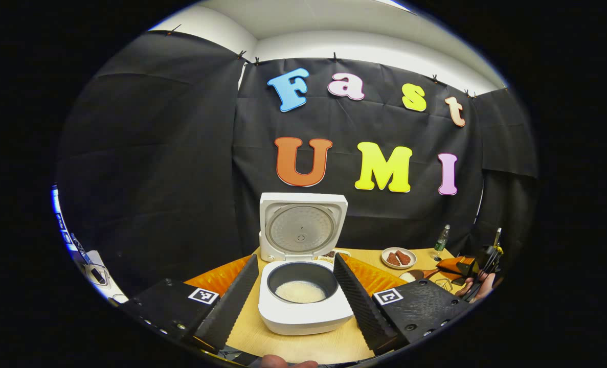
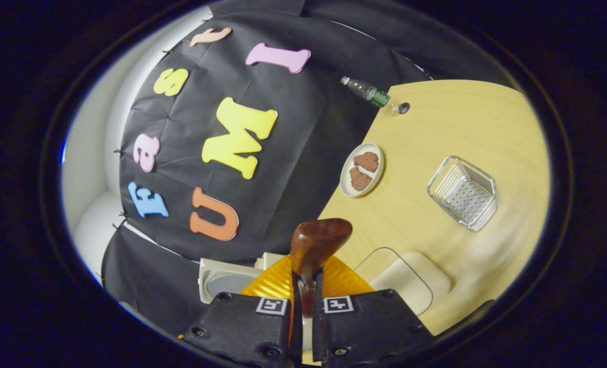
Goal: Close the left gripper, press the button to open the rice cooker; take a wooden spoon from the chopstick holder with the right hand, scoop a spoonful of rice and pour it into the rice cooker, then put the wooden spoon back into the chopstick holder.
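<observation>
spread wide, the left gripper [image 1: 297, 286] frames the rice cooker [image 1: 303, 299] on the wooden table [image 1: 293, 342]; its lid [image 1: 302, 225] stands upright and white rice [image 1: 300, 292] lies in the dark inner pot. each finger mount bears a square black-and-white marker, no readable words. the right gripper [image 2: 307, 286] has its jaws pinched on the wooden spoon [image 2: 317, 245], bowl pointing forward. beyond lie a plate [image 2: 362, 170] with two brown pieces, a clear ridged dish [image 2: 463, 193], a bottle [image 2: 366, 91] with a green label too small to read, and a clear container of rice [image 2: 403, 280].
</observation>
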{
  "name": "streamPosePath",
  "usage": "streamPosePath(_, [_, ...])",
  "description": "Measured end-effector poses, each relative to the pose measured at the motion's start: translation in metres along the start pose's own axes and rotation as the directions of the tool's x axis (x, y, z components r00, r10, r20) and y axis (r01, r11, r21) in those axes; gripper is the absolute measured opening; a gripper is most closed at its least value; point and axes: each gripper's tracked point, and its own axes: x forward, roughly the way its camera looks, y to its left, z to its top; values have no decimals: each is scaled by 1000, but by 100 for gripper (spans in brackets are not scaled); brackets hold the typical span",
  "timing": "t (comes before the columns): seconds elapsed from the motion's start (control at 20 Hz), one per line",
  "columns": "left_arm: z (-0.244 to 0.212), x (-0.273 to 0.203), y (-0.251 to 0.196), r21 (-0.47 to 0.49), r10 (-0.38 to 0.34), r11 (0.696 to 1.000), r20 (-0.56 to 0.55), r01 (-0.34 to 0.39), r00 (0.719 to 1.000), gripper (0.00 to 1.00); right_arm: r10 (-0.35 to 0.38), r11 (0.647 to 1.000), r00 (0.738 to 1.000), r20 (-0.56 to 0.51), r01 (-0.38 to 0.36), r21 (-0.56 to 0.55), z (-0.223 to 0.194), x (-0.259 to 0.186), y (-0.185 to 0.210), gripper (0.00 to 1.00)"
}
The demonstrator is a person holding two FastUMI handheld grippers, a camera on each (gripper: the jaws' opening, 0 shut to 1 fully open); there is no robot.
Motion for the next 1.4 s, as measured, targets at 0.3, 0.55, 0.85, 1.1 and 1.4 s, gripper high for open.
streamPosePath(0.3, [-8,-4,35,21,32,999,8,-32,999,94,83,996,996,-33,-83,-9,-23,18,69,12])
streamPosePath(0.55, [-8,-8,62,34,39,999,26,-40,999,95,143,989,984,-103,-144,-9,-67,49,123,12])
streamPosePath(0.85, [-15,-14,93,55,52,997,37,-54,998,94,125,988,979,-159,-137,-69,-121,99,155,12])
streamPosePath(1.1, [-24,-17,117,38,96,995,31,-97,995,94,53,971,985,-163,-88,-221,-145,133,151,12])
streamPosePath(1.4, [-38,-22,133,11,127,992,18,-128,992,95,-12,874,989,-150,-62,-481,-159,150,149,12])
